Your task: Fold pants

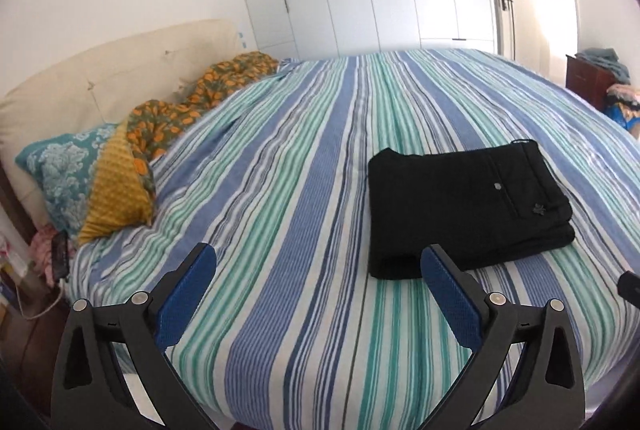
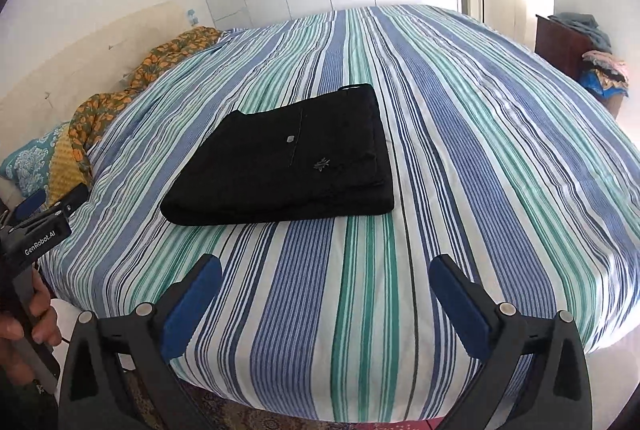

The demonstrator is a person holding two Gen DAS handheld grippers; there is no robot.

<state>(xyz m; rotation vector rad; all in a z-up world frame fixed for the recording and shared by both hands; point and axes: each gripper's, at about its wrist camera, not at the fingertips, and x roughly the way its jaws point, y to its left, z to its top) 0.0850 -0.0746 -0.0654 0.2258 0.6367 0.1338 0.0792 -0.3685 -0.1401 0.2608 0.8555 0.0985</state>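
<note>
With the left gripper (image 1: 318,264) and the right gripper (image 2: 325,272) both spread wide, empty and clear of the cloth, keep them off the stack so no layer drags. The folded black fabric pants (image 2: 286,165) lie as a compact rectangle on the blue-green striped bedcover (image 2: 460,149), near its front edge. Long axis runs left to right, waistband and back pocket at the far right.

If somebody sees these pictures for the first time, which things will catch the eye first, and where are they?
First, the black folded pants lying in a neat stack on the blue and green striped bedspread. Next, the open left gripper and open right gripper in the foreground, both empty and clear of the pants. At the bed's head, a bright orange floral blanket lies beside a mustard pillow.
</note>
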